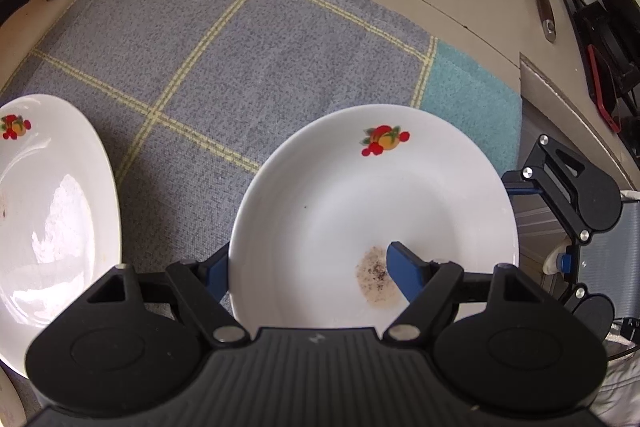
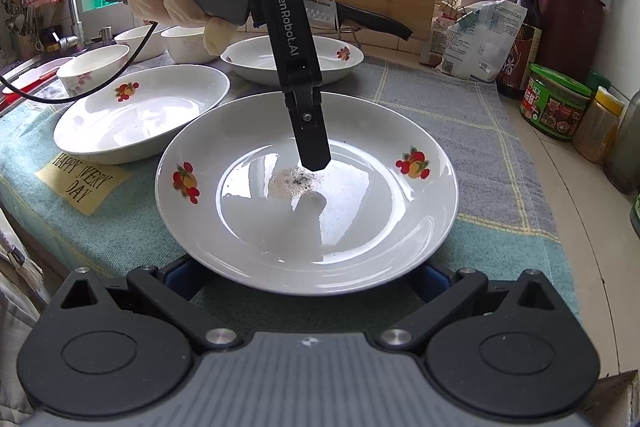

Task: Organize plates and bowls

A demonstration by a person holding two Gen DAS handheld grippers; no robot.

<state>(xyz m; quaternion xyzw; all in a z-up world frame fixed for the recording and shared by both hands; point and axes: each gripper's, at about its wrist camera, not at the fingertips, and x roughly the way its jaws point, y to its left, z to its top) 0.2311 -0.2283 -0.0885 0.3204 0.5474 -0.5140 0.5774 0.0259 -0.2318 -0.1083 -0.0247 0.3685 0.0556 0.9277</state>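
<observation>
The stained plate (image 2: 306,195) sits on the checked cloth (image 1: 248,39), near a second plate (image 2: 140,111) and the bowls (image 2: 94,67) behind it, and we judge it could tip or skid into them if we lift by one rim only. Our left gripper (image 1: 308,263) straddles its rim, one finger (image 1: 404,267) in the well by the stain and one outside, but whether it is clamped on the rim we cannot tell. Our right gripper (image 2: 304,279) has fingers apart, flanking the near rim
</observation>
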